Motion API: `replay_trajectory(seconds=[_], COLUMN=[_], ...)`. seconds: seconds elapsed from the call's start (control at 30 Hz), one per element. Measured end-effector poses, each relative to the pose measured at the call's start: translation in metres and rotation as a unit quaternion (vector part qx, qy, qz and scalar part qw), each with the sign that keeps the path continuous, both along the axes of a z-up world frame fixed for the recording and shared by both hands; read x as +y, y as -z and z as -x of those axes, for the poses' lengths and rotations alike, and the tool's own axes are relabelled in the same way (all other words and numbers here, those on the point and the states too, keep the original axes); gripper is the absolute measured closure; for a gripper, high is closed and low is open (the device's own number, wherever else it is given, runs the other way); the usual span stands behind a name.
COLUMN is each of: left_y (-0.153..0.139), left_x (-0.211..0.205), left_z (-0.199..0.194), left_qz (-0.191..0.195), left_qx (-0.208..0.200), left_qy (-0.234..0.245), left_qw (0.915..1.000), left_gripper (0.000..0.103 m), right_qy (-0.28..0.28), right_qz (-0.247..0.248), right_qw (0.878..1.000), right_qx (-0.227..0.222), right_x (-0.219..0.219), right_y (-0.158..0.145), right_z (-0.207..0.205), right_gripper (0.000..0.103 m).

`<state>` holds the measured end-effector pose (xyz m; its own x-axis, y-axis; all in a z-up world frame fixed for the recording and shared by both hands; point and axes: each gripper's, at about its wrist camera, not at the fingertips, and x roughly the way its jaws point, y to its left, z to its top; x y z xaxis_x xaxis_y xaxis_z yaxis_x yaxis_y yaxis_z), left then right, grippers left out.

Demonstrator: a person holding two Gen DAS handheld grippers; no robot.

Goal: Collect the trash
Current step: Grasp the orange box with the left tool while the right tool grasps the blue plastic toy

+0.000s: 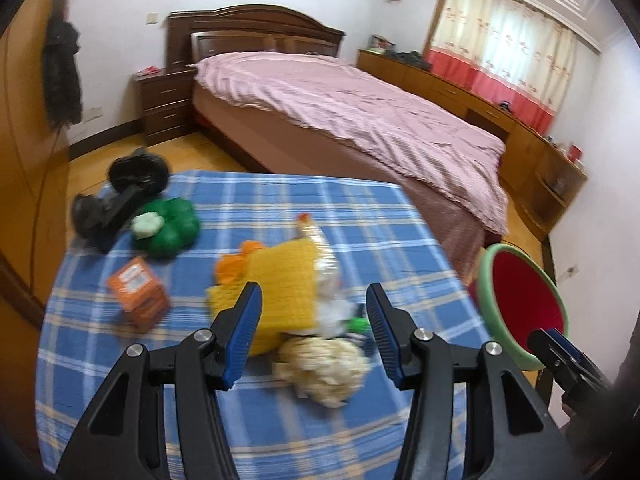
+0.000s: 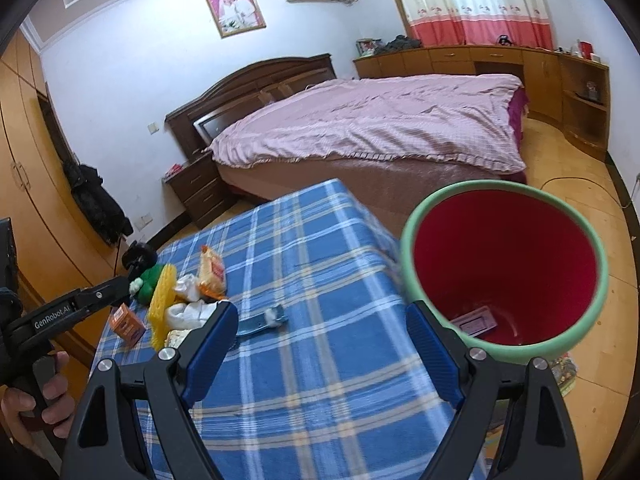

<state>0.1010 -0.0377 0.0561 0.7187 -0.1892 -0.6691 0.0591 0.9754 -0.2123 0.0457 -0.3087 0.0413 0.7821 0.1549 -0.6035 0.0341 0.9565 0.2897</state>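
A table with a blue plaid cloth (image 1: 280,208) holds trash: a crumpled cream paper ball (image 1: 324,364), white tissue (image 1: 332,304), a clear snack wrapper (image 1: 316,240), a yellow knitted piece (image 1: 280,280) and an orange carton (image 1: 138,292). My left gripper (image 1: 314,320) is open, just above the paper ball and tissue. A red bin with a green rim (image 2: 504,268) hangs off the table's right edge. My right gripper (image 2: 320,344) is open beside the bin, its right finger (image 2: 432,344) against the rim. A blue strip (image 2: 260,322) lies on the cloth.
A green toy (image 1: 168,228) and a black dumbbell (image 1: 120,200) sit at the table's far left corner. A pink-covered bed (image 1: 340,100) stands behind the table, with a dark nightstand (image 1: 164,104) and wooden cabinets (image 2: 480,60). A wardrobe (image 2: 36,200) lines the left wall.
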Motion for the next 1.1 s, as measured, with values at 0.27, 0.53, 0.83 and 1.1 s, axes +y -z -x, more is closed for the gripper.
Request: replay_trajectory(seconds=[0.27, 0.53, 0.83, 1.1], left_y=[0.016, 0.046, 0.075, 0.090], left_x=[0.063, 0.111, 0.121, 0.123], left_z=[-0.009, -0.026, -0.048, -0.058], left_qz=[-0.026, -0.051, -0.079, -0.052], left_qx=[0.016, 0.043, 0.056, 0.058], left_qy=[-0.058, -0.092, -0.045, -0.030], left_qw=[0.9979, 0.9936, 0.9943, 0.9965], left_gripper=[0.048, 0.043, 0.043, 0.043], right_qy=[-0.028, -0.053, -0.060, -0.059], right_qz=[0.006, 0.021, 0.047, 0.058], right_qw=[0.999, 0.997, 0.993, 0.991], right_qx=[0.022, 0.053, 0.086, 0.105], right_x=[0.035, 0.070, 0.092, 0.100], right_y=[0.017, 0.038, 0.056, 0.069], right_z=[-0.025, -0.047, -0.067, -0.081], right_gripper=[0.008, 0.000, 0.000, 0.000])
